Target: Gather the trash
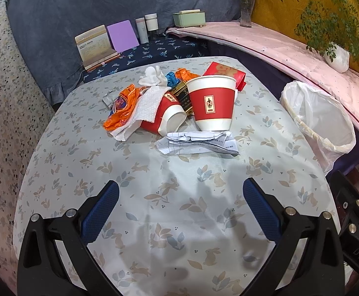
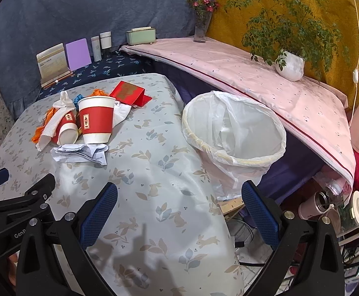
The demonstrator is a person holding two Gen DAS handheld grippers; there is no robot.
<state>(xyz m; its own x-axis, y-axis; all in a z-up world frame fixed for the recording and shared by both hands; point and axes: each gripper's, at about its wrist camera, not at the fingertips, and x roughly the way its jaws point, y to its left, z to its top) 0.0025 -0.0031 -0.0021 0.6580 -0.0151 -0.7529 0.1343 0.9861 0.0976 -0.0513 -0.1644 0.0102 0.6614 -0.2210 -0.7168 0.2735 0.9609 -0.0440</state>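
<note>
A heap of trash lies on the rabbit-print tablecloth [image 1: 179, 209]. An upright red and white paper cup [image 1: 211, 103] [image 2: 96, 120] stands beside a second cup [image 1: 164, 116] [image 2: 66, 128] lying on its side. Crumpled white paper [image 1: 196, 144] [image 2: 80, 154] lies in front of them. White tissue [image 1: 145, 106], orange wrappers [image 1: 120, 108] and a red envelope [image 1: 225, 72] [image 2: 130, 92] surround the cups. A white-lined trash bin [image 1: 319, 120] [image 2: 233, 133] stands at the table's right edge. My left gripper [image 1: 180, 191] is open, short of the heap. My right gripper [image 2: 179, 192] is open, over the table edge near the bin.
Behind the table a dark shelf holds a card stand [image 1: 93, 46], a purple board [image 1: 122, 35], two bottles [image 1: 146, 26] and a green box [image 1: 189, 18]. A pink-covered ledge [image 2: 253, 74] carries a vase and a potted plant [image 2: 290, 64]. Bottles and clutter lie on the floor at right.
</note>
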